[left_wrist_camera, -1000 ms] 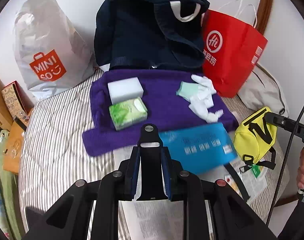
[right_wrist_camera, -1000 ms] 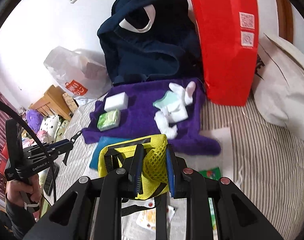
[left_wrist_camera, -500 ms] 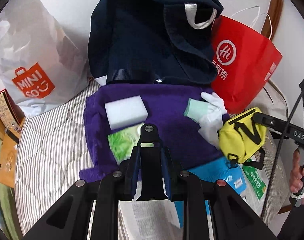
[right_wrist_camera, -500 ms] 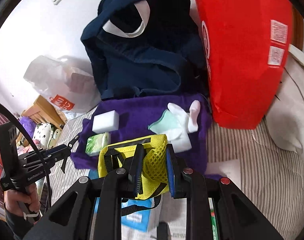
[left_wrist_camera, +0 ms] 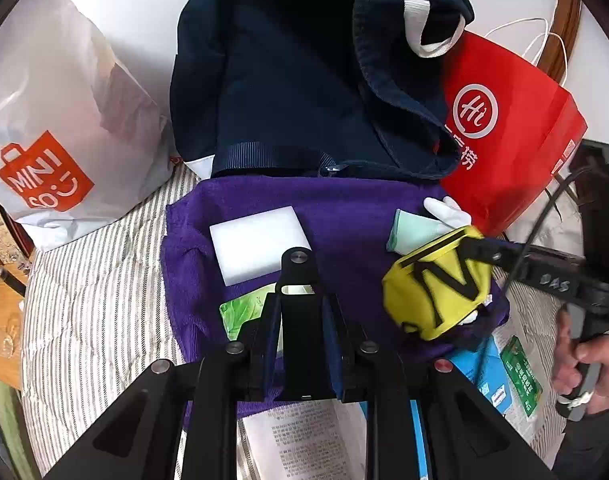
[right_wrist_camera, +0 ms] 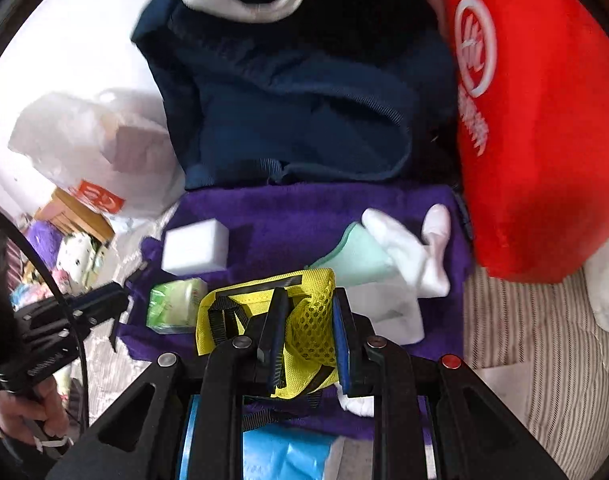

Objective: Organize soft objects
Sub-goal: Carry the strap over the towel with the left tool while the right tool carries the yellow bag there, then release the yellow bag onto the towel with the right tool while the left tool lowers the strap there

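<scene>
My right gripper [right_wrist_camera: 306,312] is shut on a yellow mesh pouch [right_wrist_camera: 304,320] and holds it over the purple towel [right_wrist_camera: 288,216]. In the left wrist view that yellow pouch [left_wrist_camera: 436,288] hangs from the right gripper [left_wrist_camera: 474,246] above the towel [left_wrist_camera: 344,208]. On the towel lie a white sponge block [left_wrist_camera: 260,244], a green tissue pack [left_wrist_camera: 244,312], a mint cloth [left_wrist_camera: 412,230] and white socks [right_wrist_camera: 408,252]. My left gripper [left_wrist_camera: 300,304] is shut and empty, low over the towel's near edge. The open navy bag [left_wrist_camera: 304,80] stands behind the towel.
A red paper bag [left_wrist_camera: 512,136] leans at the right, a white plastic shopping bag [left_wrist_camera: 56,128] at the left. A blue packet [right_wrist_camera: 284,456] and printed papers [left_wrist_camera: 304,440] lie in front on the striped bedding [left_wrist_camera: 92,300]. A hand [left_wrist_camera: 584,352] grips the right tool.
Both grippers have moved forward toward the navy bag. The yellow pouch has travelled with the right gripper from beside the towel to over its right part, near the socks.
</scene>
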The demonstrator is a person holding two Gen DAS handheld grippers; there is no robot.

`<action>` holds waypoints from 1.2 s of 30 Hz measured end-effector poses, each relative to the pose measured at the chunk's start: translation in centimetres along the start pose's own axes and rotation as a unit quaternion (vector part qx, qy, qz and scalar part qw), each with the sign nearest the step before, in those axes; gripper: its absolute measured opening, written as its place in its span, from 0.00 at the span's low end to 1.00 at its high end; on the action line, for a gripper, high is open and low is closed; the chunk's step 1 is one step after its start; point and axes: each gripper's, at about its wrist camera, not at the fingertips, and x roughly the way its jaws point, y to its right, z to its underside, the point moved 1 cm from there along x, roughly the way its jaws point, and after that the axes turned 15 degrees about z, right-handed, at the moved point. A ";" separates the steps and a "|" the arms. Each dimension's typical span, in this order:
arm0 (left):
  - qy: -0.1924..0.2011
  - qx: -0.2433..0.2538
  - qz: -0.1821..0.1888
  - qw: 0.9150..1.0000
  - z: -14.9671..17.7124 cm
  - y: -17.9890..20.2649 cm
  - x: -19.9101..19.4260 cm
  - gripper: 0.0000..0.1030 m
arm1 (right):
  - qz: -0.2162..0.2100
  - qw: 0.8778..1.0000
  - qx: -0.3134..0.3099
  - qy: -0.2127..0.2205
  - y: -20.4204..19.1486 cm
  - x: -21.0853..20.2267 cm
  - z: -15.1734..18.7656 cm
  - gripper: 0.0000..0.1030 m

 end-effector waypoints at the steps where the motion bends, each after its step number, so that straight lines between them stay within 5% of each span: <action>1: -0.001 0.000 0.000 1.000 0.0 -0.1 0.2 0.20 | 0.003 1.000 -0.003 -0.004 -0.2 0.6 0.0 0.21; 13: -0.016 0.010 0.019 1.000 -0.4 0.8 2.5 0.20 | 0.007 0.999 -0.025 -0.047 -0.5 3.8 0.7 0.27; 16: -0.022 0.011 0.021 0.999 -0.5 0.9 3.3 0.20 | 0.004 0.998 -0.035 -0.051 -0.4 3.8 0.8 0.41; 22: -0.033 0.011 0.027 0.999 -0.7 1.1 4.9 0.20 | -0.004 0.999 -0.023 -0.032 1.0 1.7 0.4 0.51; 36: -0.061 -0.008 0.023 0.998 0.3 0.4 8.9 0.21 | 0.034 0.999 0.020 0.007 8.4 -6.0 4.3 0.51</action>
